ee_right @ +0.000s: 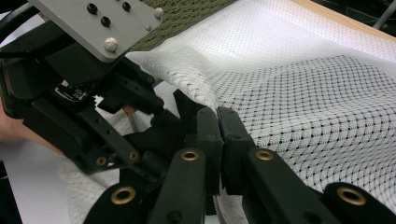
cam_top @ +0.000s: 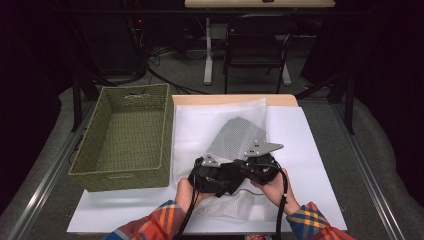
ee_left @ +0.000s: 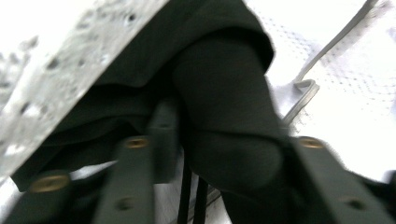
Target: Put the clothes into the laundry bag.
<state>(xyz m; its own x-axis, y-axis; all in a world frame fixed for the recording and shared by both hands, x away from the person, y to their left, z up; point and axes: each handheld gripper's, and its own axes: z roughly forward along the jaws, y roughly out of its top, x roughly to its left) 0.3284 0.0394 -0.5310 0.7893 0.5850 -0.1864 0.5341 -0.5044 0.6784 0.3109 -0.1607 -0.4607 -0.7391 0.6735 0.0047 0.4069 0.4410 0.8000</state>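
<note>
Pinching the mesh laundry bag [ee_right: 299,107] beside the wicker basket [cam_top: 125,135], the right tool [ee_right: 218,122] risked slippage; the left tool [cam_top: 212,175] stood part-open around black fabric [ee_left: 224,93].

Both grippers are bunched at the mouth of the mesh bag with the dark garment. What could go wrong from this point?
The right gripper pinches a thin edge of the mesh bag; a tug might slip it free or snag the weave. The left gripper has the dark garment between jaws that look spread, so it could drop out beside the bag's mouth.
</note>
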